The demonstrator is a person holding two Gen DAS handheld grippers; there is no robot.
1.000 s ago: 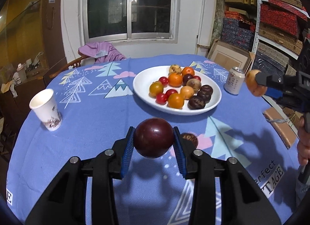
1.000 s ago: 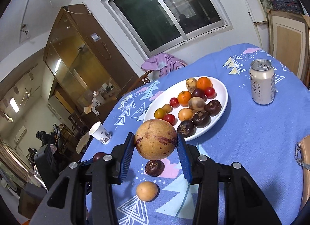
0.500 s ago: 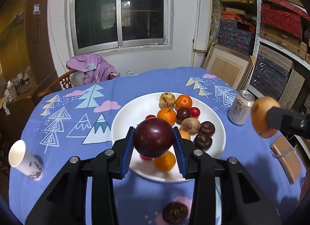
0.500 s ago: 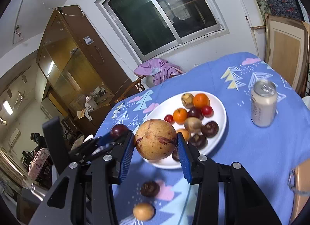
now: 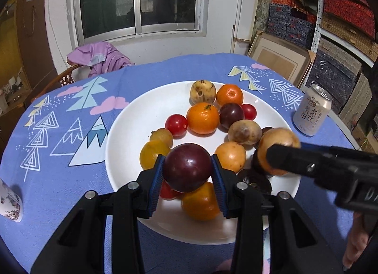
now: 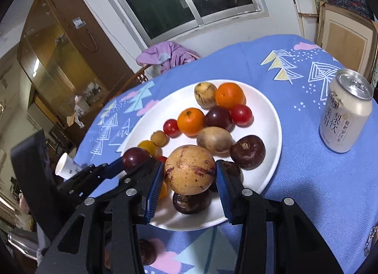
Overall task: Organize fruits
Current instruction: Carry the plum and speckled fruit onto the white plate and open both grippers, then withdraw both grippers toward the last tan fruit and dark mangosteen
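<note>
A white plate (image 5: 132,123) (image 6: 269,118) on the blue tablecloth holds several fruits: oranges, cherry tomatoes, dark plums, tan and dark brown fruits. My left gripper (image 5: 187,167) is shut on a dark red plum (image 5: 187,166) and hovers over the plate's near part. My right gripper (image 6: 190,173) is shut on a tan passion fruit with red streaks (image 6: 189,170), also over the plate's near edge. In the left wrist view the right gripper (image 5: 278,153) reaches in from the right with its tan fruit (image 5: 276,141). The right wrist view shows the left gripper (image 6: 135,158) with its plum at the left.
A drink can (image 5: 311,110) (image 6: 345,113) stands right of the plate. A paper cup (image 5: 9,203) (image 6: 65,166) stands at the left. A dark fruit (image 6: 146,251) lies on the cloth before the plate. A chair with purple cloth (image 5: 99,59) is behind the table; shelves with boxes at right.
Both grippers have moved forward and down over the plate, each still holding its fruit. The plate now fills the middle of both views and the grippers have come close together.
</note>
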